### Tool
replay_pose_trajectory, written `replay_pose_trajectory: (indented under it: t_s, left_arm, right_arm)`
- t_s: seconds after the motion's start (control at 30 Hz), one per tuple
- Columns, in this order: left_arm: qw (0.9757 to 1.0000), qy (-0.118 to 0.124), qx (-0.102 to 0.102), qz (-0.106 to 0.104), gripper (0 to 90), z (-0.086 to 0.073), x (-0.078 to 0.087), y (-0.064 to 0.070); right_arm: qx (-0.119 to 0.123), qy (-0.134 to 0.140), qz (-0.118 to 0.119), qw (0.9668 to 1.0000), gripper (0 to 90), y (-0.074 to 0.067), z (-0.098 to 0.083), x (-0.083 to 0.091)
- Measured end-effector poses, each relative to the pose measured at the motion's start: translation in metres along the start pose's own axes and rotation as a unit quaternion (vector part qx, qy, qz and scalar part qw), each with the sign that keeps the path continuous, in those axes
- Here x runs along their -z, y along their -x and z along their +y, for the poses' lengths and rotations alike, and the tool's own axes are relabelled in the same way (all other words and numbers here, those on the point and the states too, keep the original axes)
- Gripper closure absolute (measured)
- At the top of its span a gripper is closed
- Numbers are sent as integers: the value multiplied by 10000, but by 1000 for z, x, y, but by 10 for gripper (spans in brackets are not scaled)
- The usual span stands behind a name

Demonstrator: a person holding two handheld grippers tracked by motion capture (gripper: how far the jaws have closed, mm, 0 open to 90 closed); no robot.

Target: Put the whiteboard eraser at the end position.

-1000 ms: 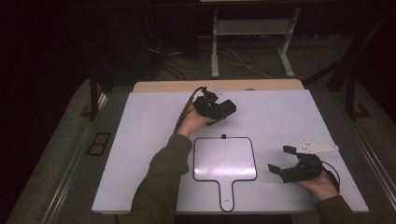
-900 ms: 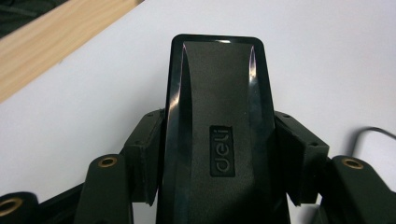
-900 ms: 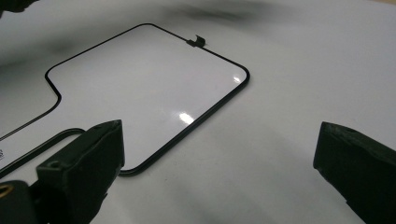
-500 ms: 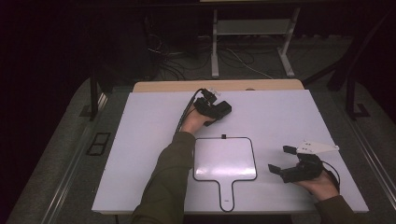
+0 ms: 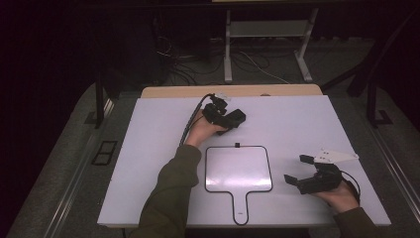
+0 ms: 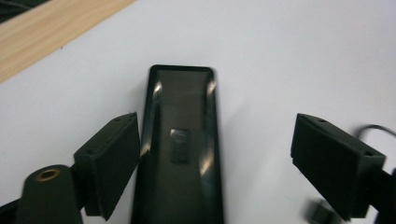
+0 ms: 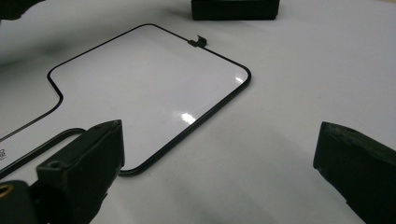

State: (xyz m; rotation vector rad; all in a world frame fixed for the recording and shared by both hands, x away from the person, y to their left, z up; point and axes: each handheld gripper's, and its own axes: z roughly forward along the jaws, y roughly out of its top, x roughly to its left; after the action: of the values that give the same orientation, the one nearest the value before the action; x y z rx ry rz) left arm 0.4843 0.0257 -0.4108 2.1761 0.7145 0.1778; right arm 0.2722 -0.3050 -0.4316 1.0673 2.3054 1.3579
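A glossy black oblong case [image 6: 182, 144] lies flat on the white table, far of centre in the high view [image 5: 239, 116]. My left gripper [image 6: 217, 128] is open and straddles the case. Its left jaw rests against the case's side and its right jaw stands well clear. The high view shows that gripper [image 5: 229, 119] in a hand reaching in from a green sleeve. A white paddle-shaped board with a thin black rim [image 5: 238, 168] lies at the table's near centre. My right gripper [image 5: 297, 169] sits open to the right of the board, with nothing between its jaws [image 7: 222, 140].
The white table top [image 5: 148, 148] ends in a wooden strip [image 5: 237, 90] along the far side. In the right gripper view the board [image 7: 149, 88] lies ahead left and the black case [image 7: 236, 9] beyond it. Cables and metal stand legs [image 5: 228, 54] sit on the floor behind.
The left gripper has shifted slightly toward the near side at the black case. The right gripper and the board have not moved.
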Motion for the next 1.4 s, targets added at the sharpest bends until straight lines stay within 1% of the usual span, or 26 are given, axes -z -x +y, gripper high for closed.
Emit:
replay_pose_trajectory:
  t_s: [0.03,0.07,0.13,0.17,0.2,0.27,0.33,0.37,0.4,0.43,0.5,0.53,0.7,0.73,0.83,1.0,1.1,1.13,1.2,1.23,1.33,1.4]
  left_arm:
    - [9999,-52,-105,-18,135,-2,7,2]
    - [10000,26,-87,-19,134,-4,11,6]
    - [9998,-6,-173,-13,134,-9,22,11]
    - [9999,54,-150,-9,133,-12,27,14]
    - [9999,54,-155,-12,133,-15,32,16]
    - [9997,199,-103,14,133,-21,41,22]
    - [9996,238,-158,11,133,-26,53,27]
    - [9993,355,-145,-1,131,-28,57,31]
    - [9991,382,-173,7,131,-31,64,35]
    - [9990,368,-258,30,129,-35,70,37]
    - [9985,500,-216,33,126,-44,81,43]
    - [9984,537,-158,53,124,-49,86,46]
    - [9979,609,-140,137,111,-71,107,55]
    - [9977,656,-111,145,110,-76,110,57]
    - [9970,746,-110,195,92,-91,118,64]
    - [9966,774,-110,273,27,-112,131,78]
    - [9963,793,-121,318,6,-123,138,84]
    - [9963,796,-81,307,0,-127,139,86]
    - [9959,858,-65,261,0,-135,142,88]
    - [9961,850,-53,251,0,-139,143,89]
    - [9956,894,-68,277,0,-152,147,90]
    - [9952,944,23,249,0,-160,150,89]
  right_arm:
    - [23,-7,7,10000,10,0,0,0]
    - [23,-10,12,10000,10,0,1,0]
    - [34,-20,33,10000,10,0,1,-2]
    - [37,-25,31,10000,10,0,1,-2]
    - [37,-35,38,10000,10,-1,1,-3]
    - [60,-41,49,10000,10,-1,1,-4]
    - [59,-41,46,10000,10,-1,1,-4]
    - [49,-37,49,10000,10,-1,1,-4]
    - [49,-44,44,10000,10,-1,1,-4]
    - [44,-53,45,10000,10,-1,1,-4]
    - [59,-62,47,10000,10,-2,1,-5]
    - [73,-70,52,9999,10,-2,1,-5]
    - [78,-95,40,9999,10,-3,1,-6]
    - [82,-97,36,9999,10,-3,1,-6]
    - [72,-97,29,9999,10,-2,0,-6]
    - [56,-140,24,9999,10,-2,-2,-7]
    - [55,-136,24,9999,10,-2,-2,-7]
    - [48,-138,22,9999,10,-2,-2,-7]
    - [51,-165,19,9998,10,-2,-4,-7]
    - [59,-166,31,9998,10,-3,-5,-8]
    - [82,-227,46,9997,10,-4,-6,-9]
    - [68,-226,53,9997,10,-5,-6,-9]
